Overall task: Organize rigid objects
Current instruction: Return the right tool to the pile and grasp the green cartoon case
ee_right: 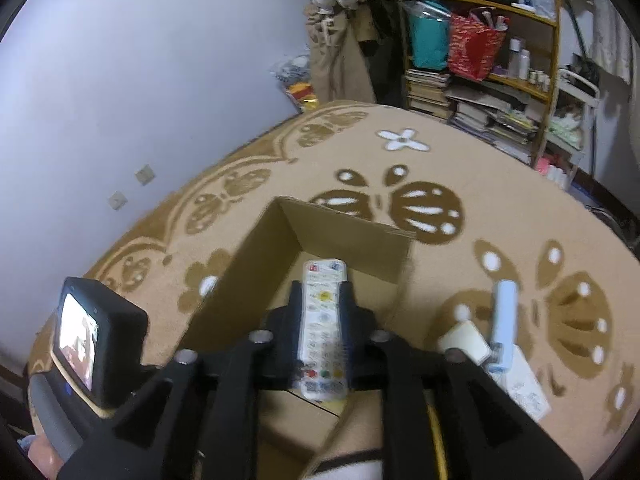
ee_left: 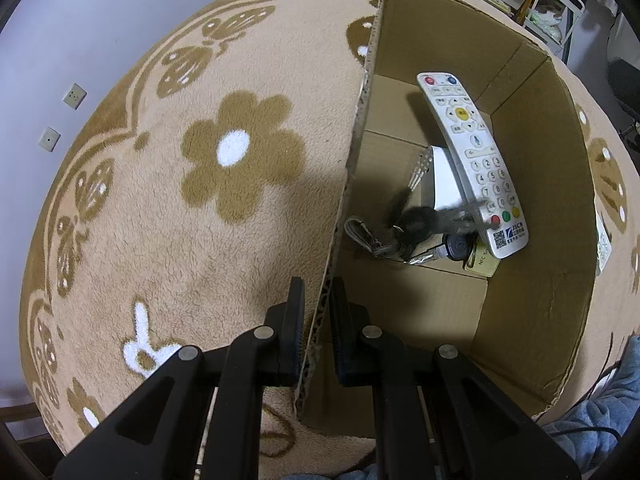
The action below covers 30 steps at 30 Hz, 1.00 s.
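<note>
An open cardboard box [ee_left: 532, 184] stands on a tan flowered carpet. My left gripper [ee_left: 318, 292] is shut on the box's near left wall [ee_left: 352, 152]. Inside lie a white remote [ee_left: 472, 156], a white block [ee_left: 442, 180], a bunch of keys with a dark fob [ee_left: 404, 232] and a yellow tag [ee_left: 482, 258]. In the right wrist view my right gripper [ee_right: 323, 286] is above the box [ee_right: 240, 272]; the remote [ee_right: 322, 328] shows between its fingers. Whether they grip it or it lies in the box below is unclear.
On the carpet right of the box lie a light-blue stick-shaped device [ee_right: 502, 324], a cream square case [ee_right: 466, 342] and a white flat pack [ee_right: 524, 388]. The left gripper's camera unit [ee_right: 94, 340] is at the box's left. Cluttered shelves [ee_right: 480, 72] stand behind.
</note>
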Tool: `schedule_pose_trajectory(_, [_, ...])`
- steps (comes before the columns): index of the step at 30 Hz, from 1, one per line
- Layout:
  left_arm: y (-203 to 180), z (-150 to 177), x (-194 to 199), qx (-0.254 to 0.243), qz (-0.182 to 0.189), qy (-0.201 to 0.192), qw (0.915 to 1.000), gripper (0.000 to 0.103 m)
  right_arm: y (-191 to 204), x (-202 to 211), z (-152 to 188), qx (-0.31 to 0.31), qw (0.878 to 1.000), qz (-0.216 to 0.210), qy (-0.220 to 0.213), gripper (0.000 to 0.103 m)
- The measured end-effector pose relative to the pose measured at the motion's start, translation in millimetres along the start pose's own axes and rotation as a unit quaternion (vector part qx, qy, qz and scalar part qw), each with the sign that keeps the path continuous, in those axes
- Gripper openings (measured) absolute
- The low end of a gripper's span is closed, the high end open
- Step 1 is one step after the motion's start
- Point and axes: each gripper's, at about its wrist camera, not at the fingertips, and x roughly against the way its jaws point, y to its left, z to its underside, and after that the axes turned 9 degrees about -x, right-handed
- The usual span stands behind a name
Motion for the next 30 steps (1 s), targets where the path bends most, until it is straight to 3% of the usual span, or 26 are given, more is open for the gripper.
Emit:
schedule_pose_trajectory(2, [1.7,-0.1,-0.8,0.004,0.004,0.000,1.0000,0.011,-4.4,6.6,1.9,0.005,1.000,0.023,-0.006,0.052])
schedule_pose_trajectory(6, [2.5,-0.2,-0.3,0.005,0.005,0.000,1.0000,0.011,-21.1,18.3,6.1,0.009,0.999,0.051,-0.014,0.072])
schedule_pose_trajectory(8, [1.6,0.0,0.2,0.002,0.001,-0.001,1.0000,0.011,-34.0,23.3,8.9,0.002,0.998,0.061,-0.016,0.090])
schedule_pose_trajectory(10, [1.6,-0.2,0.3,0.003,0.001,0.000,1.0000,0.011,-47.4,27.3,11.1,-0.009,0.997,0.072,-0.017,0.097])
schedule_pose_trajectory(17, [2.6,-1.0,1.0,0.005,0.003,0.002,1.0000,0.011,-90.8,26.9,18.9,-0.080,0.991,0.104,0.008,0.099])
schedule_pose_trajectory(30, [0.3,0.0,0.8,0.002,-0.002,0.001,1.0000,0.012,-124.8,-3.6,51.1,-0.104,0.981,0.158,0.040,0.099])
